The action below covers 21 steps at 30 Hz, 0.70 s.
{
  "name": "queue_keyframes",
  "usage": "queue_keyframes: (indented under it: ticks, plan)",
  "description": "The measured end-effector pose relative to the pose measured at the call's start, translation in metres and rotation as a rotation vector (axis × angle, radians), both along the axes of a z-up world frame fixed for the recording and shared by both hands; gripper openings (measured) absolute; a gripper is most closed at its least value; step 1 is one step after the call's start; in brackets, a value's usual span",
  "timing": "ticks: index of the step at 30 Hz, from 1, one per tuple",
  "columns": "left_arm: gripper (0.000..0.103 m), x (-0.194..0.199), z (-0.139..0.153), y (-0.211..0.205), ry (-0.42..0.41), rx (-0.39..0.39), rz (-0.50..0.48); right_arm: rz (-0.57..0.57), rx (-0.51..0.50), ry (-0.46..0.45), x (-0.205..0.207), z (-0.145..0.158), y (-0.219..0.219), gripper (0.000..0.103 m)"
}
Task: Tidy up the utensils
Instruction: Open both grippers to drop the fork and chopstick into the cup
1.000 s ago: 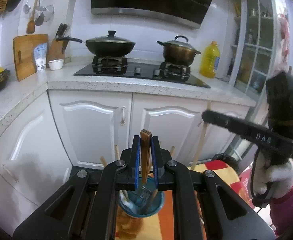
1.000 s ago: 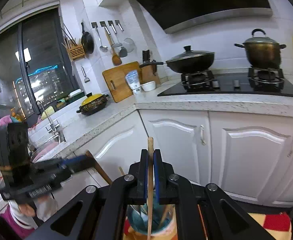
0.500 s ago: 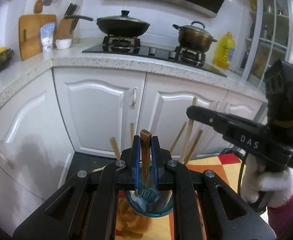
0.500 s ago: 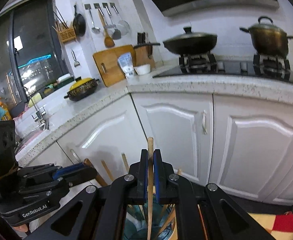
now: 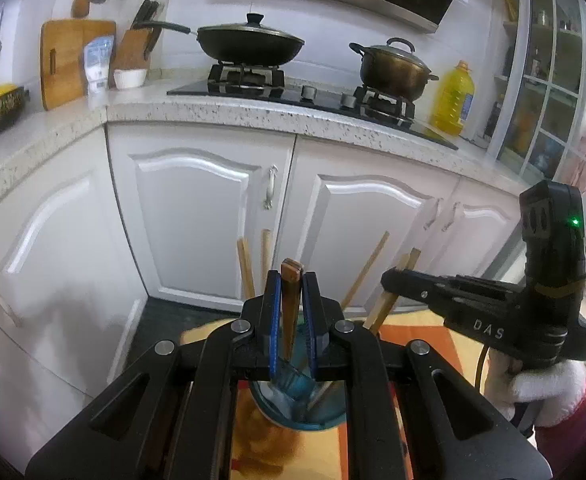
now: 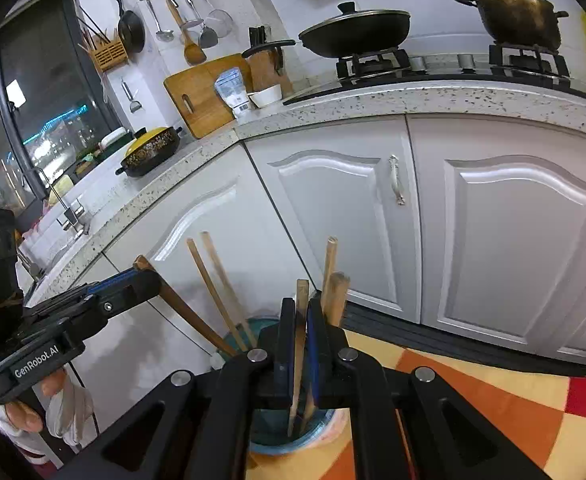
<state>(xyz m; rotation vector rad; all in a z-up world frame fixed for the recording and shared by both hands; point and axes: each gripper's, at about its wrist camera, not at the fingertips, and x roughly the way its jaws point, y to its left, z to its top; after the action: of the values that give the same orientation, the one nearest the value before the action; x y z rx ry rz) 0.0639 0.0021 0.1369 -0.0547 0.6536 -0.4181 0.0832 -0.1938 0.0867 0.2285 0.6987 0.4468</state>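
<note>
Left wrist view: left gripper (image 5: 292, 322) clamped on a dark wooden handle (image 5: 291, 300), its lower end already inside the teal cup (image 5: 293, 412) at 6 o'clock; the end looks like a fork, blurred. Right gripper (image 5: 393, 280) comes in from 3 o'clock, a gloved hand (image 5: 541, 392) holding it. Sticking out of the cup I count two chopsticks at 11 o'clock and three at 1 o'clock. Right wrist view: right gripper (image 6: 299, 340) clamped on one pale chopstick (image 6: 300, 344), tip down in the same cup (image 6: 289, 440) on the checked cloth (image 6: 473, 400); left gripper (image 6: 141, 280) at 9 o'clock. Two more chopsticks (image 6: 217, 284) lean at 11 o'clock, two at 12. To do it well: keep each piece upright over the cup, release only once the tip is well inside, one side at a time, so the leaning sticks aren't knocked.
</note>
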Motion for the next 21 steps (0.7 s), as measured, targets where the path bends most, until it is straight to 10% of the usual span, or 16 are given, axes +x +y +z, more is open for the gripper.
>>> queue_keyframes:
  ticks: [17, 21]
  plan:
    - [0.009, 0.001, -0.021, -0.002, 0.074, 0.079, 0.004, 0.007, -0.005, 0.033, -0.007, 0.000, -0.007, 0.006]
    - [0.009, 0.010, -0.034, 0.011, 0.145, -0.005, 0.025, 0.005, 0.027, 0.070, -0.005, -0.003, -0.015, 0.023]
